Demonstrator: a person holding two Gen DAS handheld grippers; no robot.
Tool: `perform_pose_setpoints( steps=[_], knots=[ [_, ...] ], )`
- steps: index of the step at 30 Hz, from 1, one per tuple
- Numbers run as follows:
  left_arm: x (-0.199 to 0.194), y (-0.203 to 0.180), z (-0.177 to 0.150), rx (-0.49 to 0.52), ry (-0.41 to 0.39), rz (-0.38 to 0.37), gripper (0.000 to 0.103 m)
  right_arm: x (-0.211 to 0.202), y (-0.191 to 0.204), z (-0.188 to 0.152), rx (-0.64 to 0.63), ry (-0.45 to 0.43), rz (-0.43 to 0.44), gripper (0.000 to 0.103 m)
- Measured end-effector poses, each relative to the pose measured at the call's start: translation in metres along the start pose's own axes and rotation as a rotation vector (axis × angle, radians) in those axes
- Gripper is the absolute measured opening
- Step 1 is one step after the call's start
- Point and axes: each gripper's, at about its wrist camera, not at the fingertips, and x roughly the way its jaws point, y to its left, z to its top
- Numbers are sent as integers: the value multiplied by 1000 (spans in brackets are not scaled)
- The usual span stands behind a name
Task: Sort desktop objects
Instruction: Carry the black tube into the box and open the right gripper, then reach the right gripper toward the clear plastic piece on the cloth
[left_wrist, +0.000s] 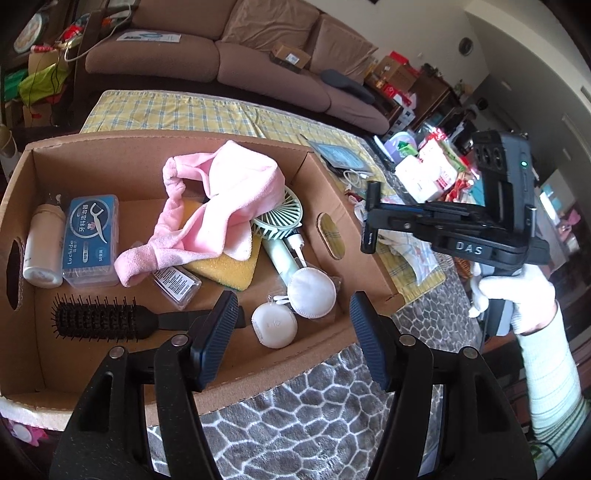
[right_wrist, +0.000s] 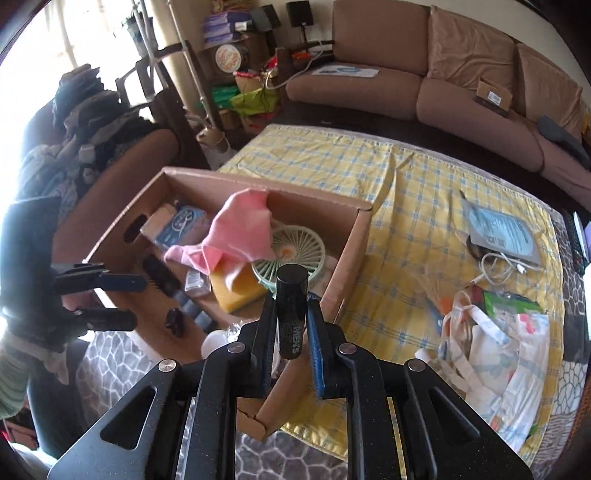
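The right gripper (right_wrist: 291, 325) squeezes a black tube (right_wrist: 291, 310) that stands up between its fingers. Past it, at 11 o'clock, is a cardboard box (right_wrist: 347, 266) with a pink cloth (right_wrist: 236, 236) and a green fan (right_wrist: 295, 251) inside. At 3 o'clock a white cable (right_wrist: 498, 267) lies on the yellow checked cloth (right_wrist: 406, 206).

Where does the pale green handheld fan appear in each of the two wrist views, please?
Left wrist view: the pale green fan lies in the cardboard box, centre of the picture, partly under the pink towel, handle toward the camera.
Right wrist view: the fan is at centre, just behind the black tube that the right tool holds.
Shared landmark: the pink towel, beside the fan in both views.
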Motion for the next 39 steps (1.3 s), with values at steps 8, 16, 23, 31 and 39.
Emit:
perform_pose_setpoints(
  steps=[8, 16, 23, 31, 39],
  knots=[
    [0, -24, 6, 44, 7, 0, 74, 8, -5, -3, 68, -22, -66, 37],
    [13, -51, 18, 59, -26, -53, 93, -31, -79, -38, 174, -112, -137, 49],
    [39, -88, 26, 136, -14, -98, 93, 1, -113, -87, 264, -21, -199, 48],
    [47, -110, 42, 136, -39, -113, 93, 11, -141, -118, 633, -188, -172, 63],
    [46, -98, 36, 97, -36, -95, 93, 49, -128, -100, 640, -182, -363, 71]
  ],
)
